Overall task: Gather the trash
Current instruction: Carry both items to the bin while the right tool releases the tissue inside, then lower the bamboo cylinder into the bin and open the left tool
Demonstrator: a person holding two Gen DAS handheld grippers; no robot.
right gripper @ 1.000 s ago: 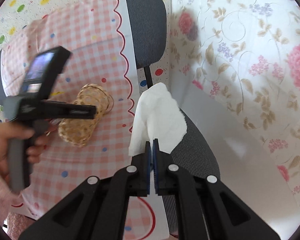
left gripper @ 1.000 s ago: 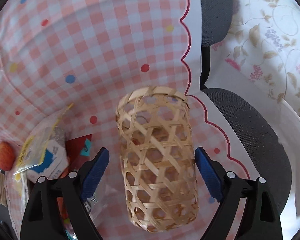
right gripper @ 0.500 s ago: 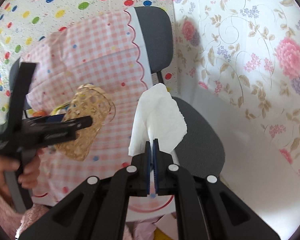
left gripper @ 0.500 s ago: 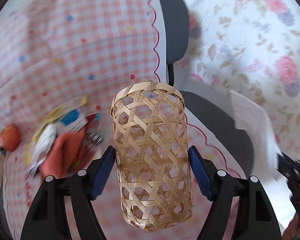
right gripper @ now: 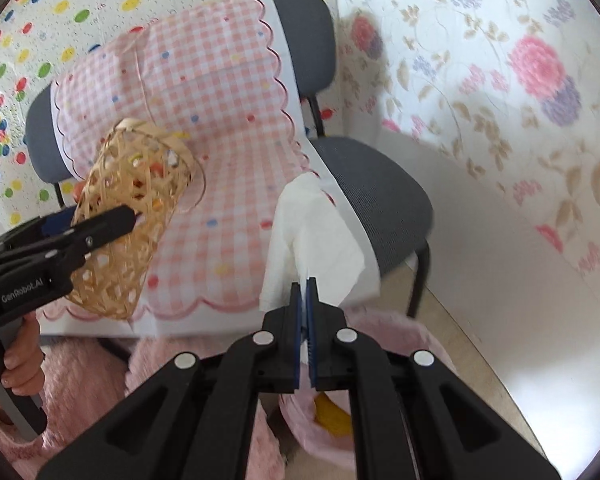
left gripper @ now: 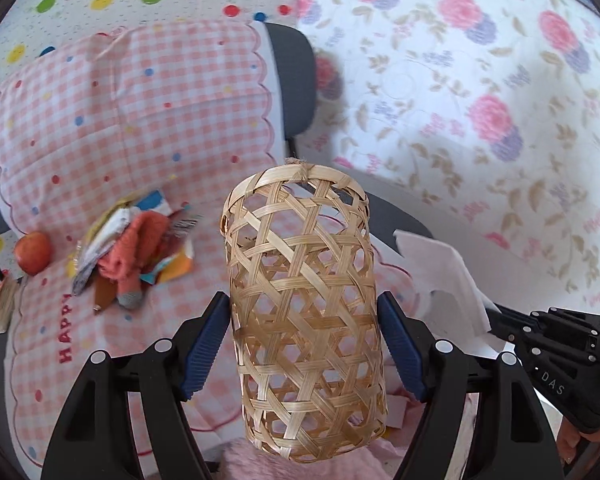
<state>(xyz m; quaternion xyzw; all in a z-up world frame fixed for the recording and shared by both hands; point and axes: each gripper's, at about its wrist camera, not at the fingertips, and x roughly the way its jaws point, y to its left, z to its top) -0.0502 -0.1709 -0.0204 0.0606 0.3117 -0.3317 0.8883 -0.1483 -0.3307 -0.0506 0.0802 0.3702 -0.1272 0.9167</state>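
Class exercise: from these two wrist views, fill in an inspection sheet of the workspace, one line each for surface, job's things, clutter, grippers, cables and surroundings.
Surface: pink checked cloth draped over the seat and back of a grey chair.
Job's things: woven bamboo basket and a white tissue.
Clutter: on the cloth, a heap of wrappers with an orange rag; beside it a red apple.
Grippers: left gripper clamps the basket between its blue pads; right gripper is shut on the tissue.
Cables: nothing seen.
Surroundings: floral sheet to the right, a dotted sheet behind the chair, and pink fluffy fabric below.
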